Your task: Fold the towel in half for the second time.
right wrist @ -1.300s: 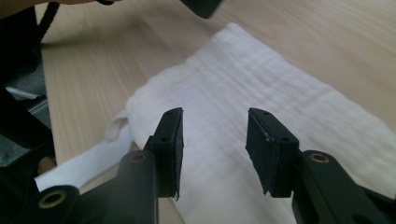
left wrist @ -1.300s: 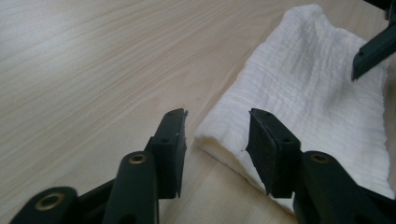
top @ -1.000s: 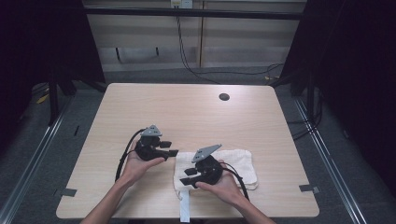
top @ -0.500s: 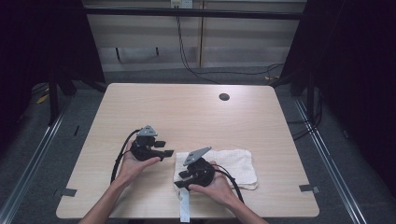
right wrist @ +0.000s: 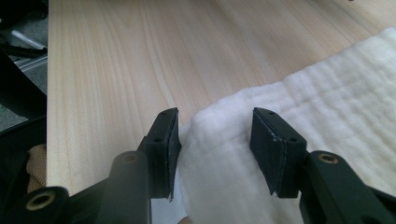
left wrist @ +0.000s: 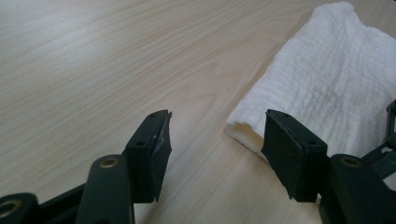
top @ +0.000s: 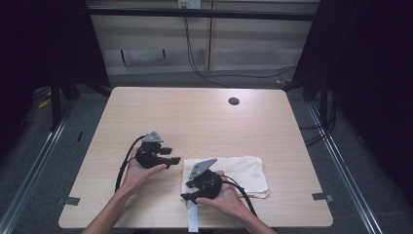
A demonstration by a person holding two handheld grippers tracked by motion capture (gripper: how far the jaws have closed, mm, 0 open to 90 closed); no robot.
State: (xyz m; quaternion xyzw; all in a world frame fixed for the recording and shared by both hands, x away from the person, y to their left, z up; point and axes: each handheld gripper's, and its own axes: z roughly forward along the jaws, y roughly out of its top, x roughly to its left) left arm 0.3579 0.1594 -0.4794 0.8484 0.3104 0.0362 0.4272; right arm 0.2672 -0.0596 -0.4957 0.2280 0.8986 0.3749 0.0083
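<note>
A folded white cloth [top: 238,170] lies on the near right part of the wooden table [top: 195,117]. My right gripper [top: 188,191] sits over the cloth's near left corner. In the right gripper view the right gripper [right wrist: 215,114] has just been opening. The corner of the cloth [right wrist: 327,107] lies loose between its pads. My left gripper [top: 171,155] rests just left of the cloth, pointing at it. In the left gripper view the left gripper [left wrist: 217,116] has been opening too and stands wide, with bare table between its pads. The cloth's folded end [left wrist: 327,74] lies just beyond its right pad.
A small dark round hole [top: 234,101] sits at the table's far right. A pale strip of tape [top: 193,220] hangs at the front edge, with small tape pieces [top: 71,200] near both front corners. Cables trail from both grippers toward the person.
The right gripper has shifted a little left, down onto the cloth's near left corner, and its jaws have widened. The left gripper has drawn back slightly to the left.
</note>
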